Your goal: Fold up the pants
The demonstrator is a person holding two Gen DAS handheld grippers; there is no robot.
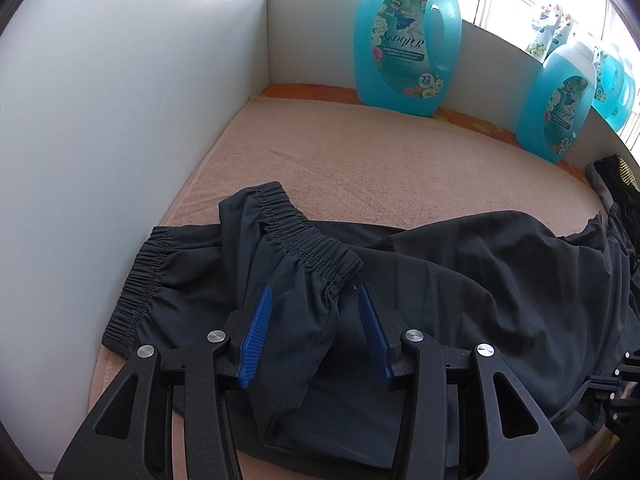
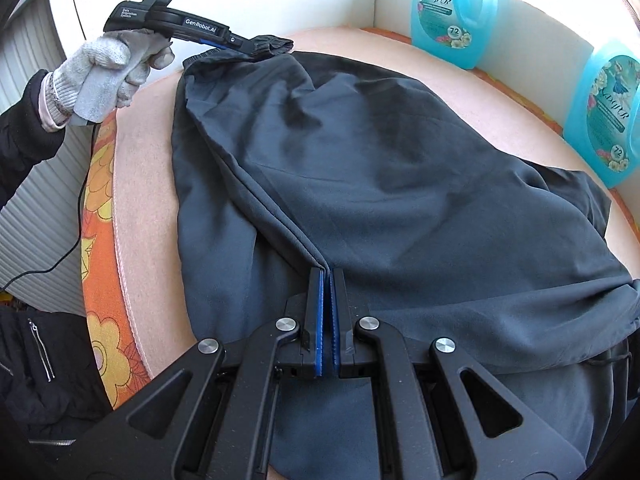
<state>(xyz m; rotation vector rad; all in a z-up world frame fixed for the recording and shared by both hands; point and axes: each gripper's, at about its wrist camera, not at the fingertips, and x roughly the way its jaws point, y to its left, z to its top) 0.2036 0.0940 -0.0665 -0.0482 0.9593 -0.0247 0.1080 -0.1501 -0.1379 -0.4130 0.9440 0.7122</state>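
Dark grey pants [image 2: 360, 168] lie spread on the peach towel [image 1: 360, 160]. In the left wrist view the two elastic cuffs [image 1: 304, 236] lie stacked, one leg folded over the other. My left gripper [image 1: 314, 300] is open, its blue pads on either side of the upper leg's fabric just behind the cuff. My right gripper [image 2: 327, 276] is shut on a folded edge of the pants near the waist end, holding a ridge of fabric. The left gripper also shows in the right wrist view [image 2: 256, 46], held by a gloved hand at the cuffs.
White walls [image 1: 100, 120] box in the left and back. Blue detergent bottles [image 1: 404, 36] [image 1: 560, 108] stand along the back wall. An orange floral cloth [image 2: 100, 200] lies under the towel at the near edge. Another dark garment [image 1: 616, 184] lies at the right.
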